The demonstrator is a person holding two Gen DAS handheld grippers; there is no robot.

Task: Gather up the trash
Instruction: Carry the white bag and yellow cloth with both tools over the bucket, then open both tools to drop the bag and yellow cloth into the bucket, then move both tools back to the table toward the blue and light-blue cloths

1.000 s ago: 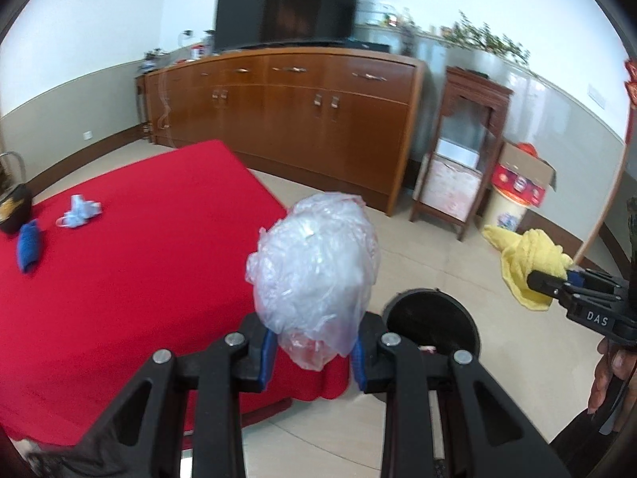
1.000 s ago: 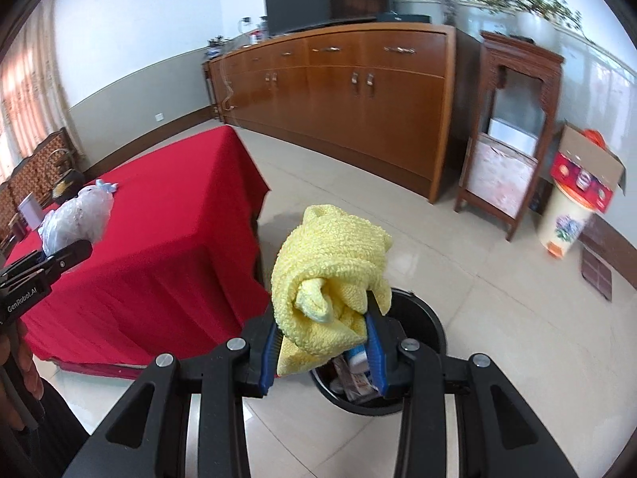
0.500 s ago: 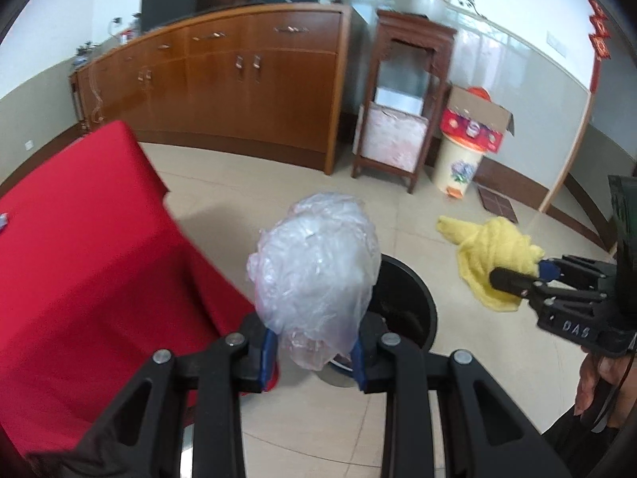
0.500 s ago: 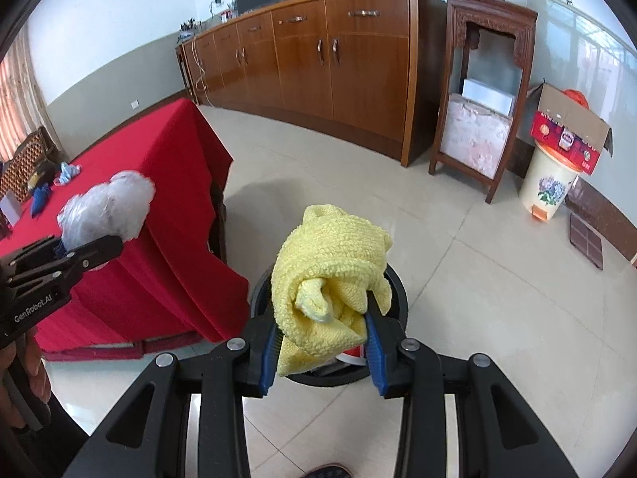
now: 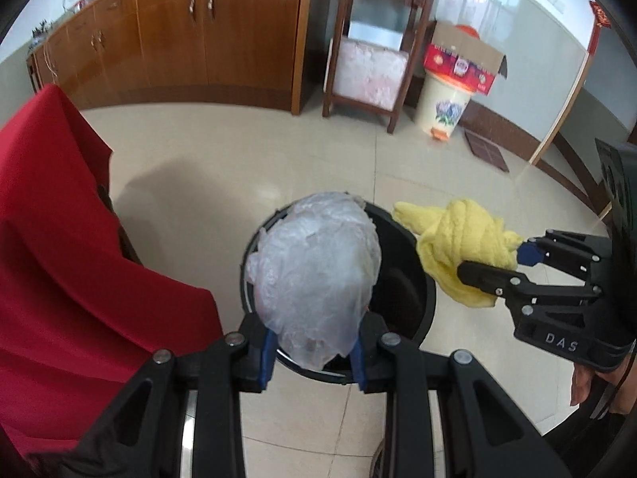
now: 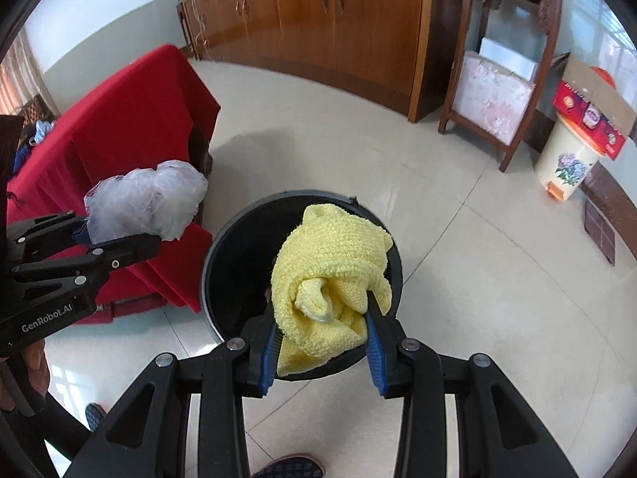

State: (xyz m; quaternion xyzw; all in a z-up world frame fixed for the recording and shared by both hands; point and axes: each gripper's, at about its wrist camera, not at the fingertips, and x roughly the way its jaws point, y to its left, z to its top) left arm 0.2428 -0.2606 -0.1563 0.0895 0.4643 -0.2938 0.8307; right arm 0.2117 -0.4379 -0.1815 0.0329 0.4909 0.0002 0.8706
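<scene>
My left gripper is shut on a crumpled clear plastic bag and holds it above the round black trash bin on the floor. My right gripper is shut on a bunched yellow cloth, also above the black bin. In the left wrist view the right gripper holds the cloth over the bin's right rim. In the right wrist view the left gripper holds the bag just left of the bin.
A table under a red cloth stands close on the bin's left. A long wooden cabinet lines the far wall, with a wooden stand beside it. A cream pail with a cardboard box stands farther right. Tiled floor surrounds the bin.
Both grippers have tilted down and come closer to the black bin, which now sits right under the bag and the cloth. Both stay shut on their loads.
</scene>
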